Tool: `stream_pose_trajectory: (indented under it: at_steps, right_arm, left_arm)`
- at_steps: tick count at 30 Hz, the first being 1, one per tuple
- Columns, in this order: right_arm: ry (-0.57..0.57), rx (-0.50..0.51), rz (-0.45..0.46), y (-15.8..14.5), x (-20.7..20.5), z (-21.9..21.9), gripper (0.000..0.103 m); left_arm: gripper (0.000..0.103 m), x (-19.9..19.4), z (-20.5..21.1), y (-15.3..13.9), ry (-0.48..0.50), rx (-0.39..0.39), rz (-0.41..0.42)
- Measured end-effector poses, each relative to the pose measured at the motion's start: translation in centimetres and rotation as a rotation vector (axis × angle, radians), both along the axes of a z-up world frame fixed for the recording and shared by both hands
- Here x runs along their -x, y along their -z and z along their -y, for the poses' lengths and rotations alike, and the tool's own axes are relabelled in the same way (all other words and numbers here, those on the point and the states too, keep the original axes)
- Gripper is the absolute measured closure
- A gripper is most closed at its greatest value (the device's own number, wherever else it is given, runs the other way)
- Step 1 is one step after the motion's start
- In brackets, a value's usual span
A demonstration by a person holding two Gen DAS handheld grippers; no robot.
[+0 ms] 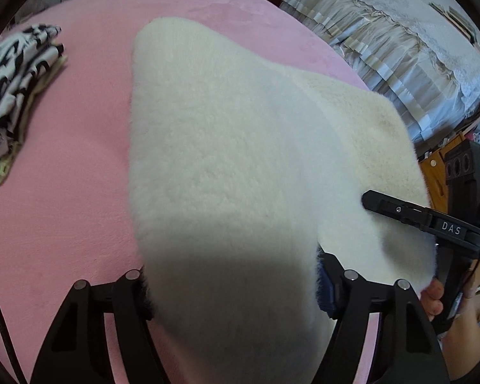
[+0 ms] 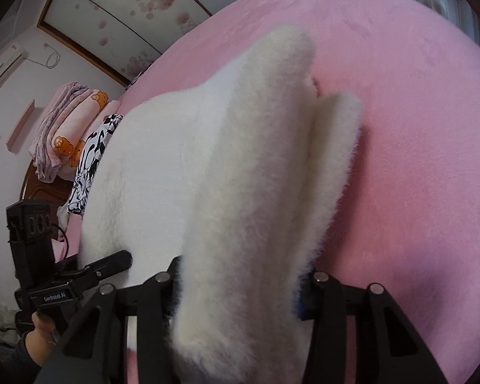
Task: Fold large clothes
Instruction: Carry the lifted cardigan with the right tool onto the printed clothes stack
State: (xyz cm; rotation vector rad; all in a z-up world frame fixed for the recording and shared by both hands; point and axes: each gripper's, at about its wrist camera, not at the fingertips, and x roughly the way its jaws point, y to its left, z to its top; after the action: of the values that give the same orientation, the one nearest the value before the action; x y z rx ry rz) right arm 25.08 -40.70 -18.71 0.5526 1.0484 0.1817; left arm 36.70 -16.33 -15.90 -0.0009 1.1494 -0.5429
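White fleece fills both views: a large fluffy garment lies on my pink bedspread, its near edge lifted off the bed. My left gripper has its jaws partway in, clamped on a thick bunch of that edge. My right gripper holds a narrower fold of it the same way, jaws pinching the pile from both sides. I judge I hold two points along one hem so the cloth hangs evenly and can be carried over as a fold. A black-and-white patterned cloth sits well apart, at the bed's far side.
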Motion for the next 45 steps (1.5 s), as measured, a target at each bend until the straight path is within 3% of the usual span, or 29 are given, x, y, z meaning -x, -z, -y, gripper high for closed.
stream_pose_trajectory:
  at_steps: [3, 10, 18, 27, 35, 40, 45]
  right_arm:
    - [-0.001, 0.018, -0.005, -1.1, 1.2, -1.7, 0.06]
    - [-0.005, -0.011, -0.011, -3.0, 6.6, -6.6, 0.061]
    - [-0.072, -0.066, -0.035, -4.6, 10.3, -15.2, 0.061]
    - [-0.19, -0.089, -0.014, -7.6, 9.4, -25.1, 0.061]
    - [-0.259, -0.079, 0.038, -11.0, 3.5, -32.0, 0.061]
    - [-0.266, -0.087, 0.092, -13.4, -3.3, -34.7, 0.061]
    - [-0.258, -0.079, 0.177, -15.3, -11.2, -36.2, 0.061]
  left_arm:
    - [0.034, 1.7, -0.7, -1.7, 0.011, -0.024, 0.038]
    - [0.035, 7.2, -6.2, -4.9, 0.019, -0.037, -0.004]
    - [0.035, 13.7, -17.6, -7.4, -0.039, -0.075, -0.061]
    - [0.035, 16.2, -29.6, -11.3, -0.141, -0.077, -0.041]
    - [0.035, 11.8, -36.7, -14.8, -0.206, -0.062, 0.001]
    - [0.035, 5.1, -39.7, -17.6, -0.21, -0.06, 0.058]
    - [0.035, -4.2, -42.1, -20.0, -0.184, -0.075, 0.142]
